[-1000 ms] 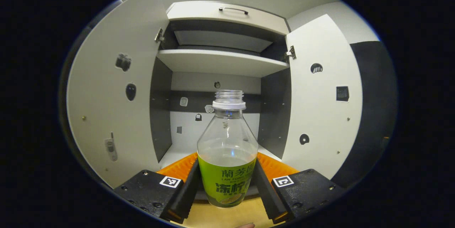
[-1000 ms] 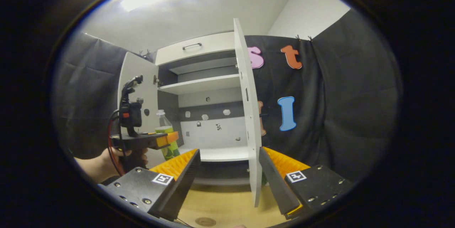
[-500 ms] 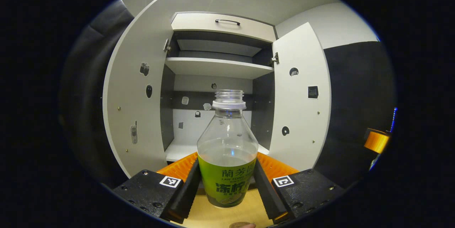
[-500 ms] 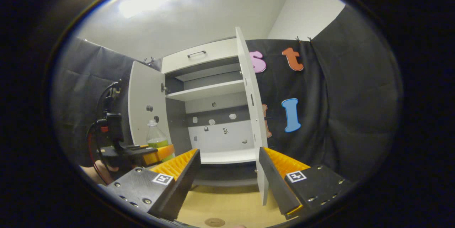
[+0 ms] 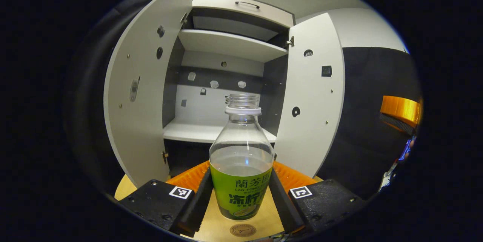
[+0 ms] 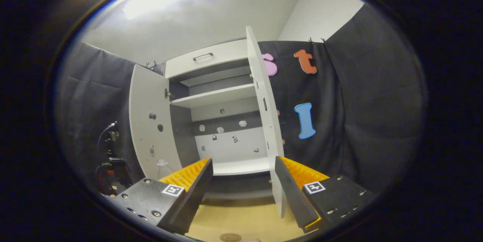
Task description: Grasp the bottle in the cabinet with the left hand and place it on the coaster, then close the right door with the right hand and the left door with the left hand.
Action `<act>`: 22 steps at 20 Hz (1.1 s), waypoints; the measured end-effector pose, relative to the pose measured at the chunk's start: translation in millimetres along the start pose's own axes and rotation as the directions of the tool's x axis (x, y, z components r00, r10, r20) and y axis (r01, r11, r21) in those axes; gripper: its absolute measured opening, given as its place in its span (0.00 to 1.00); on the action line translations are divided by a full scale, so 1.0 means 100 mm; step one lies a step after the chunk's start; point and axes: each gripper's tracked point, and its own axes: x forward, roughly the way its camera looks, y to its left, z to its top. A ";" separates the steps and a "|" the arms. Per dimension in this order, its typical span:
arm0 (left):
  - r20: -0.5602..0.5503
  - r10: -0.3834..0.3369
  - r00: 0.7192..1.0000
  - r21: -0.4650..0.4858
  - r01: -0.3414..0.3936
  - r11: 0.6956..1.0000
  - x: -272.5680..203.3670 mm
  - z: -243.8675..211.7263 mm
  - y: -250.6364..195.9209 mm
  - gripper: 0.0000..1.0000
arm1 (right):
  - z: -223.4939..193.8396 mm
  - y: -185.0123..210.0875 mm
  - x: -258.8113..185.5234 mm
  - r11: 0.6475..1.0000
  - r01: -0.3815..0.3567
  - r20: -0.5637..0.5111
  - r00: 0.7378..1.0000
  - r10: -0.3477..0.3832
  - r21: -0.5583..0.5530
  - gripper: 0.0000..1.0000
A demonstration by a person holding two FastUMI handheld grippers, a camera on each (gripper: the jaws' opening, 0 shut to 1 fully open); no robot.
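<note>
1. In the left gripper view, the left door (image 5: 139, 94) of the cabinet (image 5: 222, 45) stands wide open, up and to the left of the left gripper (image 5: 241, 196).
2. The left gripper is clenched on the bottle (image 5: 241, 159): both fingers press the green label from either side, and the bottle stands upright between them, uncapped, partly filled with clear liquid.
3. The bottle is out in front of the cabinet, above the wooden tabletop (image 5: 219, 223); the coaster (image 5: 243, 230) lies on the tabletop just below the bottle's base. Whether the base touches anything cannot be told.
4. Ahead and to the right of the left gripper, the right door (image 5: 313, 94) is open too.
5. In the right gripper view, the right gripper (image 6: 241, 193) is released, its fingers spread apart with nothing between them.
6. The right door's edge (image 6: 266, 121) rises straight ahead, close to its right finger, and the coaster (image 6: 230, 237) lies below on the tabletop.
</note>
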 end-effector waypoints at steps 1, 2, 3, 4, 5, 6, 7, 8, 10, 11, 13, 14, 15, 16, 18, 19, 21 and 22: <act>-0.014 -0.005 1.000 0.001 0.005 1.000 0.02 -0.14 0.03 0.80 | 0.00 -0.02 0.00 1.000 0.010 0.002 1.000 -0.010 -0.007 0.99; -0.022 -0.007 1.000 0.014 0.007 1.000 0.04 -0.27 0.06 0.80 | 0.00 -0.02 -0.01 1.000 0.015 0.004 1.000 -0.015 -0.011 0.99; -0.027 0.001 1.000 0.032 0.000 0.999 0.06 -0.41 0.09 0.80 | -0.02 -0.01 0.00 1.000 0.018 0.002 1.000 -0.018 -0.009 0.99; -0.036 0.005 0.999 0.053 -0.003 0.999 0.08 -0.56 0.12 0.80 | -0.04 0.00 0.02 1.000 0.022 -0.001 1.000 -0.022 -0.003 0.99; -0.038 0.002 0.999 0.072 0.001 0.997 0.10 -0.70 0.11 0.80 | -0.05 0.02 0.03 1.000 0.025 -0.002 1.000 -0.025 0.001 0.99; -0.043 -0.017 0.999 0.085 0.020 0.996 0.11 -0.84 0.07 0.80 | -0.05 0.04 0.04 1.000 0.029 -0.001 1.000 -0.029 0.003 0.99; -0.034 -0.044 0.998 0.094 0.047 0.994 0.12 -0.97 0.00 0.80 | -0.06 0.06 0.06 0.999 0.032 0.001 0.999 -0.032 0.003 0.99; -0.012 -0.077 0.997 0.095 0.078 0.992 0.14 -1.08 -0.06 0.80 | -0.07 0.08 0.07 0.999 0.035 0.000 0.999 -0.035 0.004 0.99; 0.022 -0.118 0.993 0.090 0.115 0.989 0.15 -1.29 -0.13 0.80 | -0.16 0.09 0.09 0.999 0.048 -0.019 0.999 -0.048 0.002 0.99; 0.015 -0.129 0.991 0.081 0.128 0.988 0.17 -1.46 -0.15 0.79 | -0.21 0.06 0.09 0.998 0.062 -0.031 0.998 -0.062 -0.005 0.99; -0.031 -0.153 0.988 0.089 0.155 0.984 0.20 -1.78 -0.19 0.80 | -0.29 0.04 0.08 0.997 0.079 -0.046 0.996 -0.080 -0.017 0.99; -0.055 -0.155 0.986 0.100 0.160 0.982 0.22 -1.92 -0.19 0.80 | -0.33 0.05 0.08 0.996 0.082 -0.053 0.995 -0.083 -0.020 0.99; -0.078 -0.157 0.984 0.104 0.165 0.981 0.24 -2.06 -0.19 0.80 | -0.36 0.03 0.08 0.996 0.089 -0.057 0.994 -0.090 -0.020 0.99; -0.093 -0.167 0.982 0.106 0.177 0.979 0.25 -2.16 -0.20 0.80 | -0.40 0.02 0.07 0.995 0.095 -0.061 0.994 -0.096 -0.020 0.95; -0.096 -0.194 0.976 0.114 0.205 0.972 0.27 -2.30 -0.24 0.80 | -0.47 -0.02 0.07 0.993 0.111 -0.063 0.992 -0.113 -0.027 0.99; -0.091 -0.208 0.974 0.120 0.218 0.969 0.28 -2.34 -0.26 0.80 | -0.49 -0.06 0.07 0.992 0.126 -0.059 0.990 -0.128 -0.029 0.99; -0.101 -0.231 0.968 0.129 0.243 0.961 0.31 -2.45 -0.30 0.80 | -0.62 -0.09 0.06 0.989 0.146 -0.076 0.986 -0.146 -0.003 0.99; -0.105 -0.236 0.966 0.136 0.249 0.959 0.33 -2.49 -0.31 0.80 | -0.68 -0.10 0.06 0.988 0.155 -0.091 0.984 -0.153 0.013 0.99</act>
